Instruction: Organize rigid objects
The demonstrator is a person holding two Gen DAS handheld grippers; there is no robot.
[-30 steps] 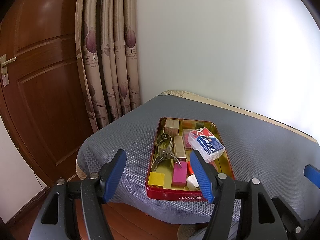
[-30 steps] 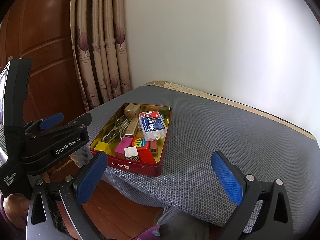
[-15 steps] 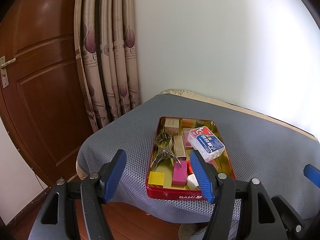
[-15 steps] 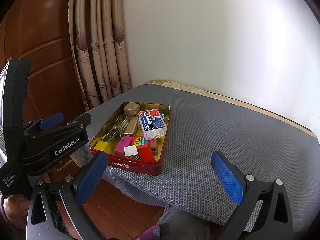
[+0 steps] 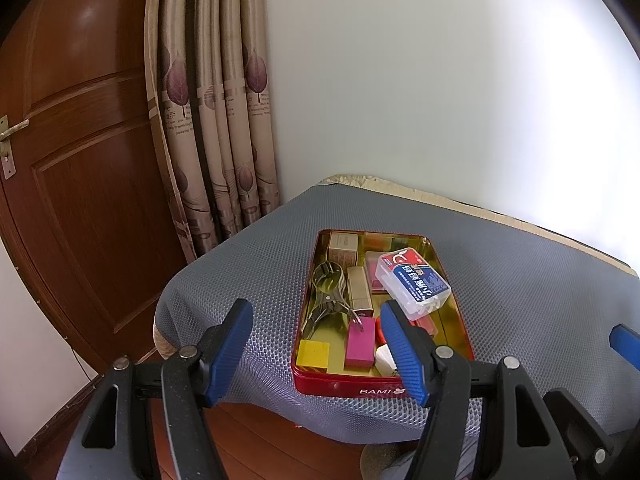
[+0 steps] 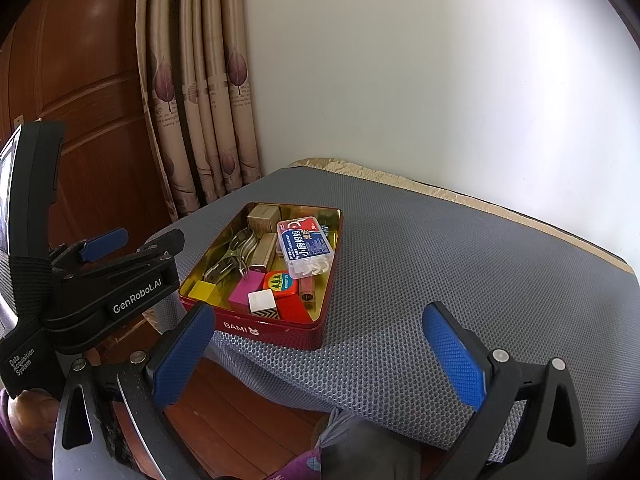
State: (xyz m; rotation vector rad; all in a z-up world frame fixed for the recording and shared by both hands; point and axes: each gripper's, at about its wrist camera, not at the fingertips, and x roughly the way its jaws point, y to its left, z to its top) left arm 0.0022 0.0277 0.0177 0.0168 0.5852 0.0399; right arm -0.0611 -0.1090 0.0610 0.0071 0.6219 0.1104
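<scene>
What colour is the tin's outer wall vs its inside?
The tin is red outside with white BAMI lettering, gold inside. Clearest in the right wrist view.

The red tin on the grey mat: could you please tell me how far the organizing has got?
Nothing looks sorted yet: the red tin holds everything in a jumble, including the floss box, pink block and metal clips. Nothing is in hand; the left gripper and right gripper are open and empty. All the sorting remains.

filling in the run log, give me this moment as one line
phase: pre-grasp | left gripper: open, empty | right gripper: open, empty | red tin: full of small items, on grey mat
</scene>
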